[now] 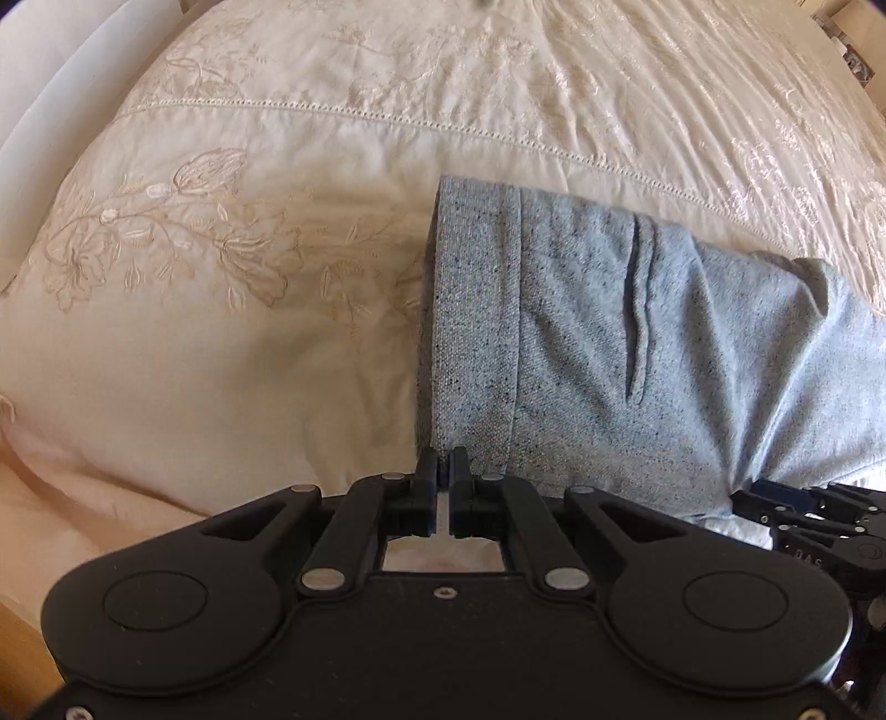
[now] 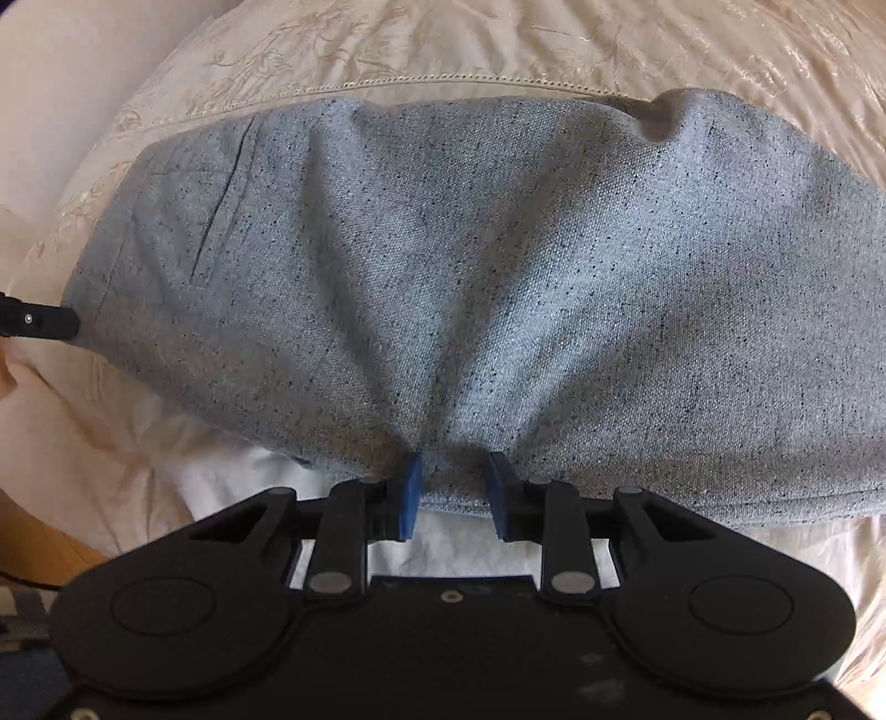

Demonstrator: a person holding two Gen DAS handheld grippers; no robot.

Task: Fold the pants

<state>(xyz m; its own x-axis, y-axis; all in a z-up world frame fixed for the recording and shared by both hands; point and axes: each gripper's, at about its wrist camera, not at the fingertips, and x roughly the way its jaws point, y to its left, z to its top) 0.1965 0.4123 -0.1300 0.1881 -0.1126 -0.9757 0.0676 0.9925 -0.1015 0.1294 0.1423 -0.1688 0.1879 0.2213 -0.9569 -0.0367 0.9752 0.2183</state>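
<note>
The grey speckled pants lie folded on a cream embroidered bedspread, waistband to the left. My left gripper is shut on the near corner of the waistband. In the right wrist view the pants fill the middle, and creases run down into a bunch of cloth between the blue pads of my right gripper, which is shut on the near edge. The left gripper's tip shows at the pants' left corner. The right gripper sits at the lower right of the left wrist view.
The bedspread stretches far beyond the pants with a stitched hem line. A white sheet shows under the near edge. A wooden edge lies at the lower left.
</note>
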